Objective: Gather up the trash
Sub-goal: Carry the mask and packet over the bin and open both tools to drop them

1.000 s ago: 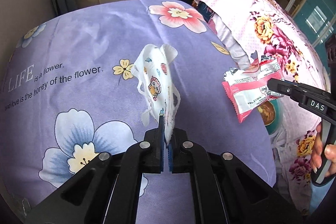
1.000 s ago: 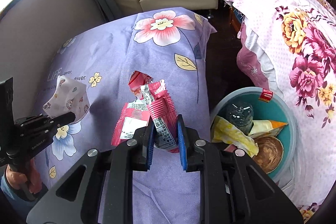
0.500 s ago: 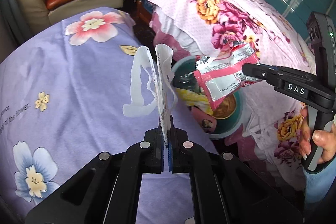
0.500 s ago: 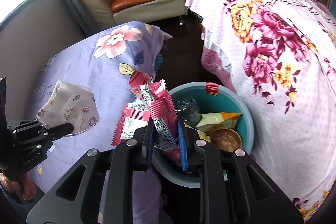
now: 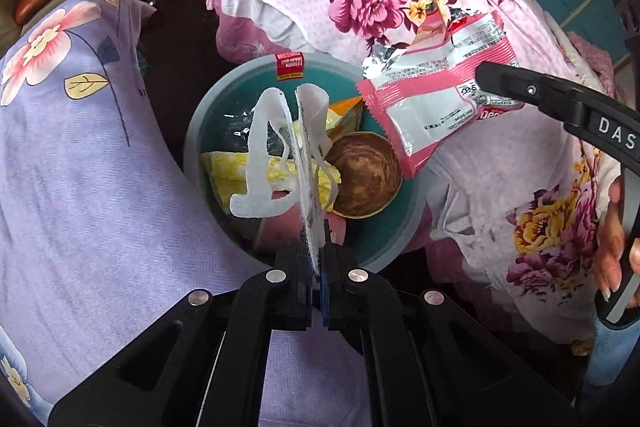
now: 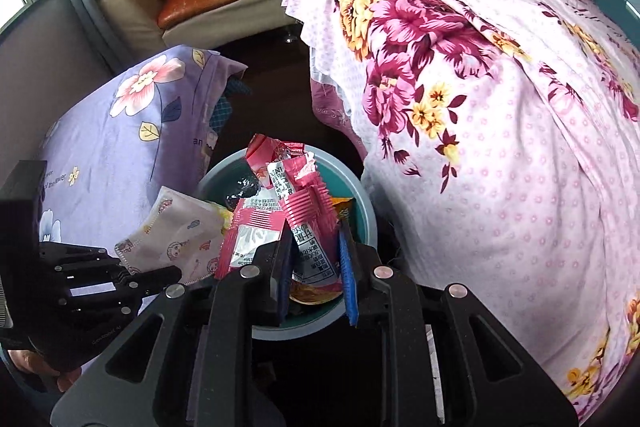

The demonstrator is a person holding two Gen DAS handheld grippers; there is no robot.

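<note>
Mask (image 5: 308, 163) and wrapper (image 5: 436, 99) above bin (image 5: 192, 151)

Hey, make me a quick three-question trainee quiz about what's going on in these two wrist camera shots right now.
1. True or false: the left tongs are shut on a face mask.
2. What do the right tongs hold?
3. Which lies in the teal bin: A) a brown bowl, B) a shoe, C) a book?

Key: 1 true. 2 pink snack wrapper. 3 A.
</note>
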